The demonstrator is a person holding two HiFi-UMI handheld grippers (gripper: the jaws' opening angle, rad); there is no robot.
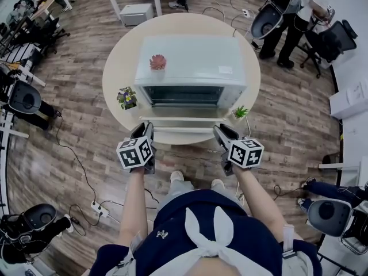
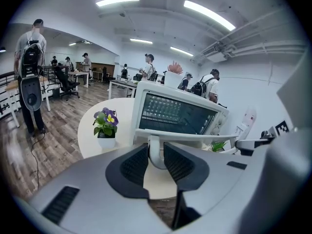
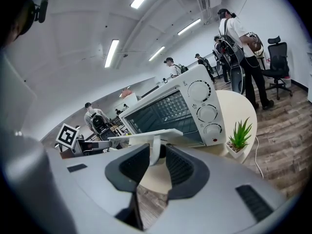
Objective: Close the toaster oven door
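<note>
- the oven (image 1: 192,62) sits mid-surface (image 1: 118,68); its door (image 1: 184,118) lies open and flat, out from the oven's front.
- left tool (image 1: 148,128) and right tool (image 1: 221,131) each clamp a white post of the handle (image 1: 181,130), at the door's edge farthest from the oven.
- likely a light, stiff, hinged panel of metal and glass; the smooth painted handle may slip, so lift evenly at both posts.

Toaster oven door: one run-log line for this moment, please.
door: open, folded down | left gripper: shut on door handle | right gripper: shut on door handle | closing: not started
</note>
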